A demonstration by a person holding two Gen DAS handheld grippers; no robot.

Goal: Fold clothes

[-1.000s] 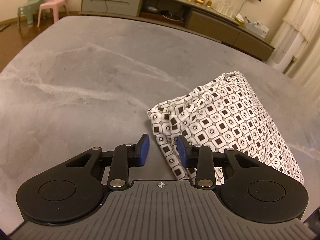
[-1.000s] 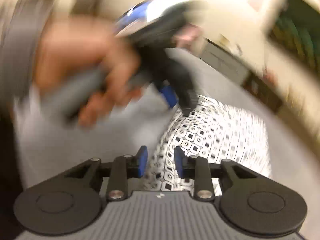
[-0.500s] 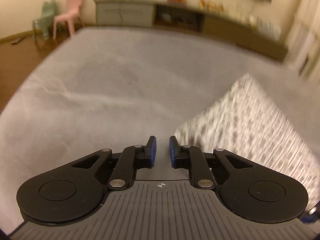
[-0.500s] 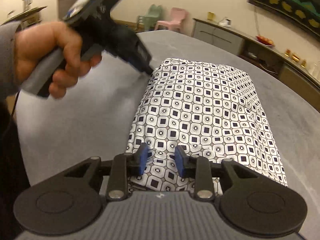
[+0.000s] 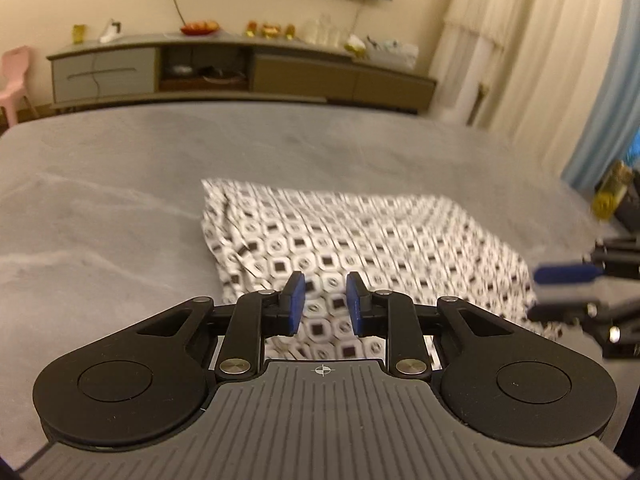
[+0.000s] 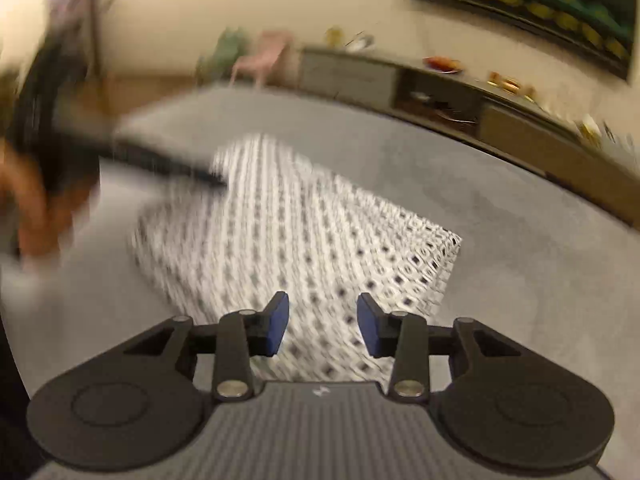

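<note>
The patterned garment (image 5: 360, 240) lies on the grey table (image 5: 120, 184) as a compact, roughly rectangular bundle, its edges doubled under, so it already looks folded at least once; the blur hides whether the layers sit neatly. Left of the garment's near edge, the left tool (image 5: 322, 304) hangs just above the cloth with its jaws apart and nothing between them. At the garment's right edge the right tool (image 6: 322, 326) also stands spread wide and empty over the fabric. Judging by this, either a further fold to make it smaller is left, or only tidying remains; the pictures fit both.
</note>
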